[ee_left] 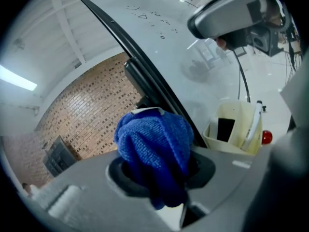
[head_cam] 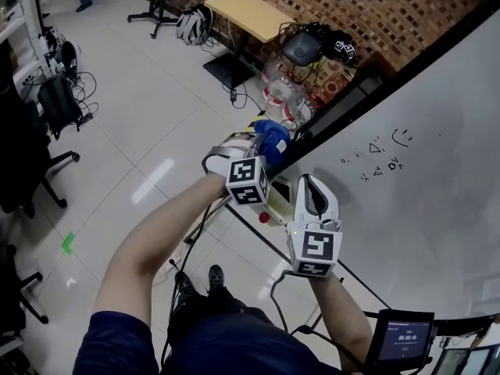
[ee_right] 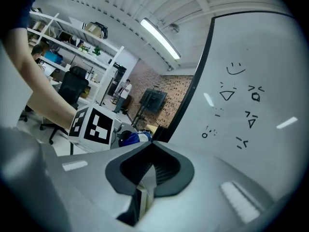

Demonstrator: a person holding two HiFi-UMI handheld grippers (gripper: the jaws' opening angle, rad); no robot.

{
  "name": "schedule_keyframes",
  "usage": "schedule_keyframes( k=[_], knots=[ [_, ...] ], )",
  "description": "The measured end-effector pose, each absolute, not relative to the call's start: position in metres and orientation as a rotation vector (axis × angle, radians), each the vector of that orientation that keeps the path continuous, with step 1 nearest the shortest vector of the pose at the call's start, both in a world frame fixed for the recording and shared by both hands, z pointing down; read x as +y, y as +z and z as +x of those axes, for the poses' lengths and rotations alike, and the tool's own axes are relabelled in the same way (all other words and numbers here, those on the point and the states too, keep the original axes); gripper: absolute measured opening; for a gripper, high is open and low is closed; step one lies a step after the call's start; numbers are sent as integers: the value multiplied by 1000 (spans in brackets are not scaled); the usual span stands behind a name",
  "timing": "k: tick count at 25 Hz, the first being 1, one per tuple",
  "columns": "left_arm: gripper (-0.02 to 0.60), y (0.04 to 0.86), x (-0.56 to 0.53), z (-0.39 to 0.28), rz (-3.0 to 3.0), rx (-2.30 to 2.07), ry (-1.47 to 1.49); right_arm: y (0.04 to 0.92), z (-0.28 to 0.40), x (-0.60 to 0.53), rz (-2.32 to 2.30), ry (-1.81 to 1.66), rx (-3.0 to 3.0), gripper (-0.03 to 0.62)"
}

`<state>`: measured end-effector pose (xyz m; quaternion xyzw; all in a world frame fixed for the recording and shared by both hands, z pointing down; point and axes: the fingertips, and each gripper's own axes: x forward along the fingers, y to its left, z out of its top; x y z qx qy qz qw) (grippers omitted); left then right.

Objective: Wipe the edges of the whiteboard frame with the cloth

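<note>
A bunched blue cloth (head_cam: 271, 139) (ee_left: 154, 146) sits clamped in my left gripper (head_cam: 262, 148) (ee_left: 161, 175). The cloth presses against the dark frame edge (head_cam: 312, 127) (ee_left: 149, 88) along the whiteboard's left side. The whiteboard (head_cam: 422, 178) (ee_right: 251, 81) carries small black marker doodles (head_cam: 383, 158) (ee_right: 239, 105). My right gripper (head_cam: 312, 195) (ee_right: 147, 178) hangs just below and right of the left one, jaws shut with nothing between them, close to the board's lower edge. In the right gripper view the cloth (ee_right: 133, 138) and the left gripper's marker cube (ee_right: 94, 124) show beside the frame (ee_right: 195, 76).
A cream holder (head_cam: 278, 196) (ee_left: 236, 129) with a marker and a red knob (head_cam: 264, 217) sits on the board's tray. A wooden table (head_cam: 248, 14), bags and clutter (head_cam: 312, 49) stand by the brick wall. A tablet (head_cam: 402, 338) is at lower right. Office chairs (head_cam: 31, 170) stand left.
</note>
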<state>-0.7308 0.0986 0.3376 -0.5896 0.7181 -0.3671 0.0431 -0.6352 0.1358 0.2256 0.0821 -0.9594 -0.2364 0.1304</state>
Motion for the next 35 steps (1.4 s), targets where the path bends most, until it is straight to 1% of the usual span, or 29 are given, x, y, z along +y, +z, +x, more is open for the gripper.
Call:
schedule_keyframes(
  k=[6, 12, 18, 24, 29, 35],
  knots=[
    [131, 322, 102, -736, -1749, 2204, -1153, 202, -642, 136, 234, -707, -2825, 11],
    [132, 309, 116, -731, -1705, 2295, -1083, 187, -646, 122, 216, -633, -2888, 11],
    [146, 290, 116, -729, -1609, 2213, -1246, 178, -653, 121, 215, -670, -2892, 11],
    [141, 252, 111, -731, -1692, 2214, -1032, 164, -654, 109, 317, -717, -2880, 11],
    [138, 228, 106, -729, -1638, 2091, -1124, 145, -652, 128, 369, -774, -2876, 11],
    [139, 194, 96, -717, -1620, 1983, -1100, 113, -641, 124, 443, -894, -2870, 11]
  ],
)
